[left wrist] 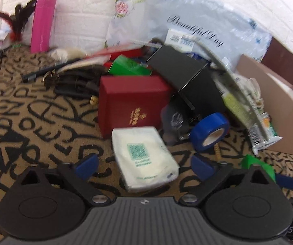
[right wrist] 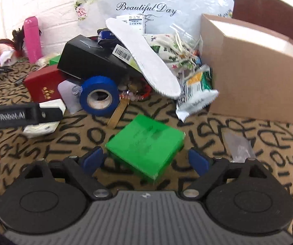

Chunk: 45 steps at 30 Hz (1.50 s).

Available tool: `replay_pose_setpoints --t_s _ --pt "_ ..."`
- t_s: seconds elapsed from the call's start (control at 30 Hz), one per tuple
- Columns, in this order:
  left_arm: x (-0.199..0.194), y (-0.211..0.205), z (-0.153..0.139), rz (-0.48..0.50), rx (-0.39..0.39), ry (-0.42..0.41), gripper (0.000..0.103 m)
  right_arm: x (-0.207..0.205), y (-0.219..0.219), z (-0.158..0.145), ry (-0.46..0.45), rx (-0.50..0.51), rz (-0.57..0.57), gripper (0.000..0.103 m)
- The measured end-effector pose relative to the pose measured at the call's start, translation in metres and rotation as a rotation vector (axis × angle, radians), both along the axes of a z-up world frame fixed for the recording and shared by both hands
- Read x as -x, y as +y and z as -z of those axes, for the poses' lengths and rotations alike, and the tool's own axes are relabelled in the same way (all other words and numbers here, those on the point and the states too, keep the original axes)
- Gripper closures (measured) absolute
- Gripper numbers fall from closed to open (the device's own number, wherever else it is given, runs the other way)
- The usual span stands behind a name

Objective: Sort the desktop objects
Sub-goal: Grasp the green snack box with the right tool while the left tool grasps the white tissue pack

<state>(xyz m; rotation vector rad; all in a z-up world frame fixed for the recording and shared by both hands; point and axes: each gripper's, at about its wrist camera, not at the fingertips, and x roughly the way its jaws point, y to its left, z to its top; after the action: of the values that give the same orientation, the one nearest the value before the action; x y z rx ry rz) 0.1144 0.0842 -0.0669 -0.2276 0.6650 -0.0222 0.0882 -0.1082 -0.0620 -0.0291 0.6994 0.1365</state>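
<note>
In the left wrist view, a white tissue pack (left wrist: 144,155) lies on the patterned cloth between the open fingers of my left gripper (left wrist: 144,166), touching neither pad. Behind it stand a dark red box (left wrist: 133,104) and a blue tape roll (left wrist: 210,131). In the right wrist view, a green box (right wrist: 146,145) lies between the open fingers of my right gripper (right wrist: 146,161), and it looks free of both pads. The left gripper's body (right wrist: 21,115) shows at the left, over the tissue pack (right wrist: 44,125).
A clutter pile sits behind: black box (right wrist: 91,59), white insole (right wrist: 144,57), snack packet (right wrist: 195,94), floral bag (right wrist: 154,8), tape roll (right wrist: 99,96), red box (right wrist: 44,83). A cardboard box (right wrist: 254,71) stands right. A pink bottle (left wrist: 43,22) stands by the wall.
</note>
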Motion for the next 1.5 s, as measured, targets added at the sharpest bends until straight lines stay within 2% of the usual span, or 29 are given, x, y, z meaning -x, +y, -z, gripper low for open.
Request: replay_pose_setpoints --t_s 0.1,0.13,0.2,0.37,0.47,0.7,0.77,0.87,1.03,1.3,1.37,1.4,1.43,1.5 --pt "0.001 -0.002 0.0 -0.001 -0.031 -0.015 0.01 -0.007 0.007 0.002 -0.026 0.026 0.005 0.016" --pt "0.002 -0.002 0.0 0.0 -0.044 -0.019 0.018 -0.009 0.009 0.004 -0.028 0.037 0.01 0.024" --pt "0.003 -0.002 0.0 0.004 -0.063 -0.022 0.029 -0.013 0.009 0.007 -0.023 0.044 0.018 0.027" --pt "0.007 0.003 -0.002 0.018 -0.025 -0.017 0.047 -0.006 0.003 0.006 -0.031 0.026 -0.011 0.032" --pt "0.016 0.001 -0.004 0.081 -0.007 -0.008 0.055 0.005 -0.003 0.004 -0.02 0.01 -0.046 0.033" --pt "0.049 -0.023 -0.005 0.309 -0.046 0.004 0.052 0.052 -0.034 0.003 0.0 0.004 -0.096 0.033" --pt "0.052 -0.03 -0.003 0.313 -0.06 0.001 0.045 0.064 -0.045 0.003 0.007 0.0 -0.085 0.035" --pt "0.05 -0.039 -0.001 0.302 -0.083 0.001 0.042 0.077 -0.051 0.003 0.005 0.009 -0.081 0.034" --pt "0.049 -0.038 -0.005 0.301 -0.057 0.017 0.05 0.073 -0.044 0.003 0.006 0.002 -0.078 0.031" --pt "0.047 -0.04 -0.004 0.274 -0.051 0.019 0.052 0.066 -0.035 0.006 -0.007 0.026 -0.06 0.03" --pt "0.045 -0.039 -0.005 0.278 -0.026 0.027 0.067 0.067 -0.036 0.007 -0.011 0.02 -0.054 0.03" --pt "0.045 -0.038 -0.006 0.277 -0.011 0.031 0.07 0.067 -0.037 0.008 -0.014 0.016 -0.052 0.031" --pt "0.044 -0.036 -0.006 0.272 0.004 0.034 0.09 0.067 -0.038 0.008 -0.019 0.013 -0.048 0.04" --pt "0.043 -0.034 -0.006 0.261 0.042 0.048 0.094 0.066 -0.04 0.007 -0.026 0.012 -0.044 0.043"
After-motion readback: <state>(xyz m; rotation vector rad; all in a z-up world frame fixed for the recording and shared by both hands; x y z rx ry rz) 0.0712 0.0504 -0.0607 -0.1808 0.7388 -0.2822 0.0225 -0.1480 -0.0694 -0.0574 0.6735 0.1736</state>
